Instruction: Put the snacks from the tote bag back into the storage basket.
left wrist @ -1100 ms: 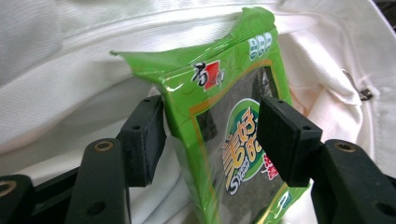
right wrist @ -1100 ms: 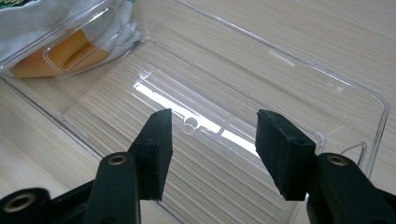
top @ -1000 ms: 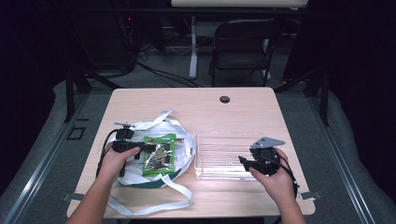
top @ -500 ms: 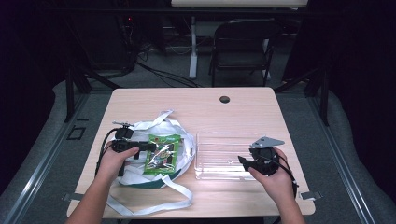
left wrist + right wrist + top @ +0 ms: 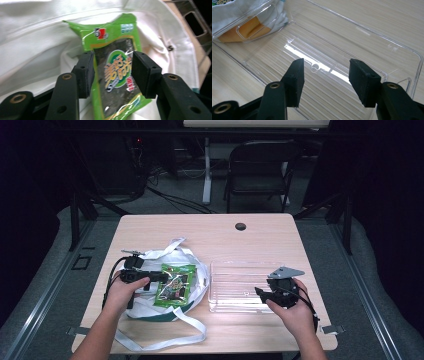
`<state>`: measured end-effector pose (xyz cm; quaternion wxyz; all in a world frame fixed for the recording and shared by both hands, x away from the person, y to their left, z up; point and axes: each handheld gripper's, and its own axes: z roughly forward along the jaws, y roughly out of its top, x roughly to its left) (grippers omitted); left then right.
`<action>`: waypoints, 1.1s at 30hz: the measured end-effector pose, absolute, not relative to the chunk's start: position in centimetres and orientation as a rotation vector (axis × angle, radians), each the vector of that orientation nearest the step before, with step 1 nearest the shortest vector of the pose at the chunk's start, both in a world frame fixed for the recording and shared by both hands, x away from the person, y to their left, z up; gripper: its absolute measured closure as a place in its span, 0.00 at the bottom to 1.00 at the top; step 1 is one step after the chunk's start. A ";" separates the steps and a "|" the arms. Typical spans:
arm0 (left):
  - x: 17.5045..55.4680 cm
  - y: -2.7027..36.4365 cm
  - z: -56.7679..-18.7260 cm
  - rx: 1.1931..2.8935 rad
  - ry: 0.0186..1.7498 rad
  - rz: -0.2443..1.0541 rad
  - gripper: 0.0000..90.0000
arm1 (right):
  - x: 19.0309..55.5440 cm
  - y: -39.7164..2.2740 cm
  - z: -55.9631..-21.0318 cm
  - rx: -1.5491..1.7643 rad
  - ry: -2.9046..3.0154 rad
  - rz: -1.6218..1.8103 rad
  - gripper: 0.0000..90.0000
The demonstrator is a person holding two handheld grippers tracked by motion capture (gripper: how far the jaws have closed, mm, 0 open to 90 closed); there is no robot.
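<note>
On the table (image 5: pixel 150 227) lies a white bag (image 5: pixel 150 307) beside a clear tray (image 5: pixel 235 287). A green packet (image 5: pixel 115 50) rests on the bag. The left gripper (image 5: pixel 112 72) has just been closing, jaws pinching the packet's sides. The right gripper (image 5: pixel 325 77) hovers spread over the tray.

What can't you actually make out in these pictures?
- Green snack packet: in the left gripper view the jaws cover both its edges, so whether they press it is unclear.
- White bag: the hand hides part of it in the high view.
- Clear tray: its near corner is cut off in the right gripper view.
</note>
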<state>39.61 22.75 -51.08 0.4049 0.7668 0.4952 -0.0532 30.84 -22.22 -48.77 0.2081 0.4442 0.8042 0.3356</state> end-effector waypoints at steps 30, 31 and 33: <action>40.8 21.5 -53.0 1.965 1.267 -0.155 0.46 | 30.5 -22.1 -49.1 1.242 2.232 0.933 0.51; 40.8 21.5 -53.0 1.965 1.265 -0.158 0.46 | 30.5 -22.2 -49.1 1.238 2.239 0.927 0.51; 40.8 21.4 -52.9 1.957 1.258 -0.165 0.47 | 30.5 -22.2 -49.1 1.237 2.240 0.924 0.51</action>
